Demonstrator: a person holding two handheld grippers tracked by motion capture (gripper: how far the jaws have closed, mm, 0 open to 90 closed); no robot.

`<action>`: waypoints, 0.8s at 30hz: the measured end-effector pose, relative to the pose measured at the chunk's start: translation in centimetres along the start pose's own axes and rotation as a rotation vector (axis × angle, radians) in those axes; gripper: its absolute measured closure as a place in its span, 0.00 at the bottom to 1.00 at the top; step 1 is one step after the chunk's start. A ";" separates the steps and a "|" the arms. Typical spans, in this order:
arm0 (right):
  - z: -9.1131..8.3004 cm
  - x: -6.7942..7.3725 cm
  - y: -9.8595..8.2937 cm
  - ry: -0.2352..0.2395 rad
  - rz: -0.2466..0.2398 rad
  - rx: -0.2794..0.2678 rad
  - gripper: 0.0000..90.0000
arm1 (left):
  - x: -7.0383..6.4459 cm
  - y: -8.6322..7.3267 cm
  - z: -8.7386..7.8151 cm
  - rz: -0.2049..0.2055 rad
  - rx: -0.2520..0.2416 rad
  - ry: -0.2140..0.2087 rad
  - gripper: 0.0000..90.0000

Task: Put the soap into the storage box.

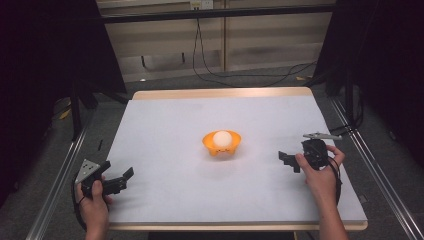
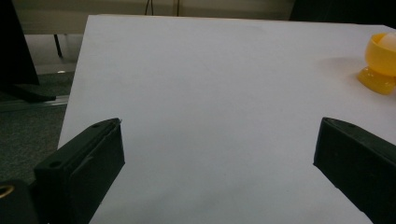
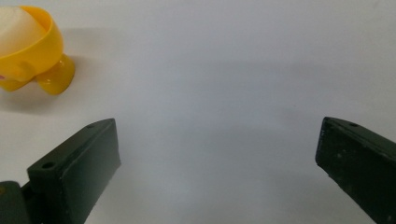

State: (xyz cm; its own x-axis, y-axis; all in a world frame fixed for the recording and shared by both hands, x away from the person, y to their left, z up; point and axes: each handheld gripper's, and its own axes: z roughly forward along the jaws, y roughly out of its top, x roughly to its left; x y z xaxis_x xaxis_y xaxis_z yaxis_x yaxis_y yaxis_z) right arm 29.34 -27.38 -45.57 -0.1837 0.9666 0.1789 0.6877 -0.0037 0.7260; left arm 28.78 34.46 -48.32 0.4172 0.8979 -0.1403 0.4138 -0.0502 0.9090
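The cup (image 1: 221, 143) stood mid-table between both grippers, nearer the right gripper (image 1: 289, 159); the left gripper (image 1: 122, 180) also gaped, empty.

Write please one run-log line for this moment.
left gripper: open, empty, near left table edge | right gripper: open, empty, right of cup | orange cup: mid-table, upright, holds white ball | contact: none
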 end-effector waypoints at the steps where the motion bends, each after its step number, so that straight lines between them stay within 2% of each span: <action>1: 0.0 -0.2 -0.1 0.002 0.000 0.001 0.00 | 0.0 0.0 0.0 0.003 0.001 0.001 0.02; 24: -2.5 -4.3 -3.8 -0.053 0.035 -0.014 0.00 | 0.0 0.0 0.0 0.002 0.002 0.004 0.02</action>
State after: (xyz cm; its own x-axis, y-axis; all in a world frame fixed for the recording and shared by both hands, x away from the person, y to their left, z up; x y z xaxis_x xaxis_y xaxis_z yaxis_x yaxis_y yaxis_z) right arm 25.77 -32.14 -47.40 -0.1216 0.9781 0.1690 0.6834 -0.0409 0.7289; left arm 28.78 34.42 -48.32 0.4152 0.8994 -0.1369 0.4143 -0.0529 0.9086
